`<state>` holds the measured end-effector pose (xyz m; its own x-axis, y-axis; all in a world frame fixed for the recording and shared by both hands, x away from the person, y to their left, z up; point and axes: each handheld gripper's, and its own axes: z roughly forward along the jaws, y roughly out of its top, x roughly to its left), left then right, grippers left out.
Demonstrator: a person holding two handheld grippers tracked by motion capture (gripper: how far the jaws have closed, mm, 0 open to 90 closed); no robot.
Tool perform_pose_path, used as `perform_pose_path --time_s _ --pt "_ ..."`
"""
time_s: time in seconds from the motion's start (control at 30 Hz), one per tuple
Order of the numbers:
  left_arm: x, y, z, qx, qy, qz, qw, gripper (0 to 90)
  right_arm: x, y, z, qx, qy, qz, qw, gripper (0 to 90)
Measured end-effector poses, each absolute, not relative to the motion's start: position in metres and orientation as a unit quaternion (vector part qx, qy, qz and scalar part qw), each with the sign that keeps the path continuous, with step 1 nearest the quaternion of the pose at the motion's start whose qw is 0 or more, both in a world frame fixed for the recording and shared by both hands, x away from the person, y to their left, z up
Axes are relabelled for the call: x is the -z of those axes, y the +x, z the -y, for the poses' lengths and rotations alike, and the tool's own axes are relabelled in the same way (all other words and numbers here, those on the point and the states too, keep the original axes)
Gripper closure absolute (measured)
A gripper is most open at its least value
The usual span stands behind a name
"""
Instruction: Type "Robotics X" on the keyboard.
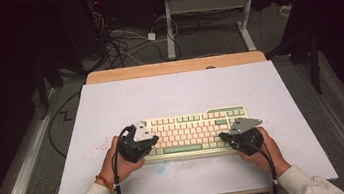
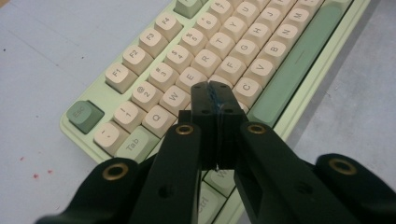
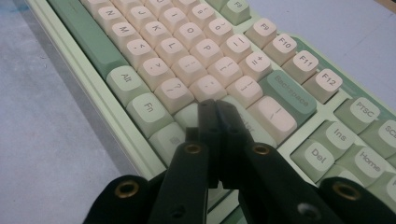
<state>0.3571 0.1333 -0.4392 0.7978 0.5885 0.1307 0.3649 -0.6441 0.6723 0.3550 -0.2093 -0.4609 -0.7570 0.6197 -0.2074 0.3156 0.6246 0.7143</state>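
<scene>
Keyboard (image 1: 196,131) — between both claws.

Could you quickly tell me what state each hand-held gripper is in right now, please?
Left hand-held gripper: closed, holding nothing, tips over the keyboard letter keys.
Right hand-held gripper: closed, holding nothing, tips over the keyboard's right side.

A white table sheet (image 1: 111,110) carries faint red specks (image 1: 97,148); tangled cables (image 1: 122,43), perhaps power leads, lie beyond.
</scene>
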Motion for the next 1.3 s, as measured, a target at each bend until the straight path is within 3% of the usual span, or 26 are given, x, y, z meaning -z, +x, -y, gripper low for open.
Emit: perform_pose_path --time_s 0.83,1.3 --pt "0.457 0.368 -0.107 -0.147 0.907 -0.251 0.303 87.3 0.461 0.355 0.210 -0.342 0.269 -0.873 0.222 89.8" --pt "0.451 0.365 -0.108 -0.166 0.904 -0.246 0.307 86.0 0.461 0.355 0.210 -0.344 0.270 -0.872 0.220 89.9"
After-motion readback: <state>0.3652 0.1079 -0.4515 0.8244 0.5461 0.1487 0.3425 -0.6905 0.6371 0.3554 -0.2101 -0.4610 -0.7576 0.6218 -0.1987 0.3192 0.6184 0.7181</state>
